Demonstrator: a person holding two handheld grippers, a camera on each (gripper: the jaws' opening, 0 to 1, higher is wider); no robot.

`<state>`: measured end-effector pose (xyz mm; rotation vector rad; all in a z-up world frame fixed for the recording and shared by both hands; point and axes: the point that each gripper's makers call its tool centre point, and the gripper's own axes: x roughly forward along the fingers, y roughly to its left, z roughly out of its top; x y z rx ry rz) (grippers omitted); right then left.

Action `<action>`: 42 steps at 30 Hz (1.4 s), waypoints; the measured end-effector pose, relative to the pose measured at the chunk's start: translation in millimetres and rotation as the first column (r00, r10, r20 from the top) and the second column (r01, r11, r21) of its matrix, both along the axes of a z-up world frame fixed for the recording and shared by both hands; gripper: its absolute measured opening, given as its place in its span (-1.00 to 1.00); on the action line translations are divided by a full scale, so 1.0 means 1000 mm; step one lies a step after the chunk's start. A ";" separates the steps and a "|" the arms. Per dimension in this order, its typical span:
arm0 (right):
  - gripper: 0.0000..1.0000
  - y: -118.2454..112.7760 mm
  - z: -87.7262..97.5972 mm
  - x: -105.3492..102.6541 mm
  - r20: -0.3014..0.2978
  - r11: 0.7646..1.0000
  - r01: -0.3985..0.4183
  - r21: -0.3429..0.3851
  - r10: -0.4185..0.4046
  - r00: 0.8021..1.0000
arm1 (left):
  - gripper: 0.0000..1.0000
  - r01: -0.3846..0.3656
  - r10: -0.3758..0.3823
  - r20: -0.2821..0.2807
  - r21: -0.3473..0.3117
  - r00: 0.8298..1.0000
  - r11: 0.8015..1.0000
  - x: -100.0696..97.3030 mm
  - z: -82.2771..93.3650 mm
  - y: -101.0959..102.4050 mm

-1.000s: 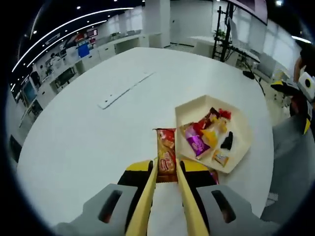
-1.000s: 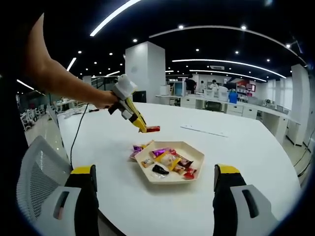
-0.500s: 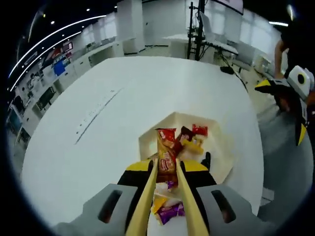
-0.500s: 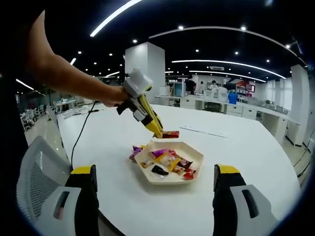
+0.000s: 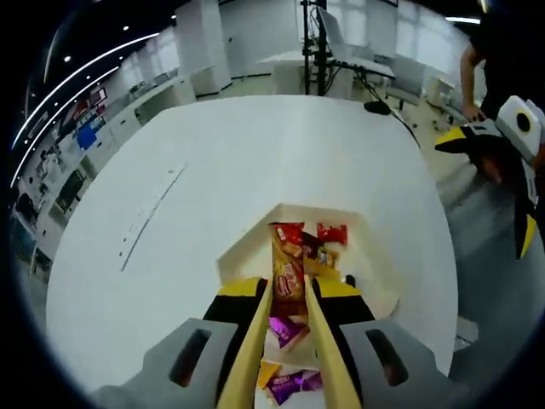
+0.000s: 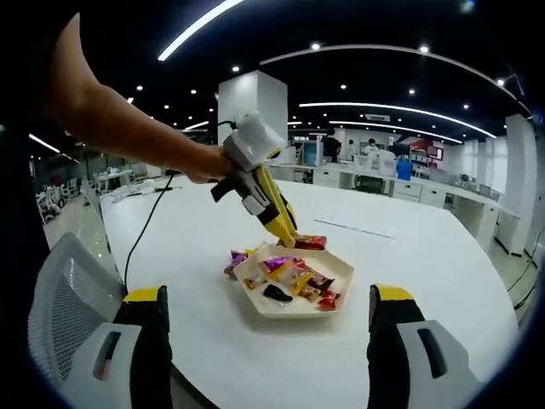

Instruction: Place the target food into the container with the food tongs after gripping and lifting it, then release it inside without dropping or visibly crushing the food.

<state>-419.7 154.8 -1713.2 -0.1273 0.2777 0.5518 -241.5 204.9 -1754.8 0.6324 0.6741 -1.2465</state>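
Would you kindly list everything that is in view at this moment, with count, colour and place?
Table: one, white, round, under everything.
Tray: one, cream, hexagonal, on the table.
Held snack packet: one, red and orange, between the left tool's jaws, above the tray.
Wrapped snacks in the tray: several, purple, yellow, red, black.
Snacks beside the tray: a few, purple and yellow, on the table at the tray's edge.
Flat strip: one, white, on the far part of the table.
Mesh chair: one, white, at the table's edge.
Left tool: one, yellow and grey, shut on the packet.
Right tool: one, yellow and grey, jaws wide apart.
Person's arm: one, holding the left tool.
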 end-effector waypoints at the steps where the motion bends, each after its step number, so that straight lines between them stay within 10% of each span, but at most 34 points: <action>1: 0.92 0.000 0.000 0.000 -0.001 1.000 -0.001 -0.001 0.001 1.000 | -0.63 0.001 -0.001 0.005 -0.004 1.000 1.000 0.001 0.002 -0.002; 16: 0.92 0.000 0.000 0.000 0.004 1.000 0.002 -0.009 -0.002 1.000 | -0.50 0.026 -0.022 0.048 -0.088 0.999 0.996 0.001 0.019 0.004; 31: 0.92 0.001 -0.002 -0.001 -0.004 1.000 -0.007 -0.016 0.007 1.000 | -0.48 -0.132 0.141 0.083 -0.107 0.987 0.986 0.024 0.015 0.092; 42: 0.92 0.003 -0.005 -0.001 -0.015 1.000 -0.016 -0.020 0.016 1.000 | -0.48 -0.156 0.165 0.068 -0.113 0.984 0.981 0.004 -0.010 0.111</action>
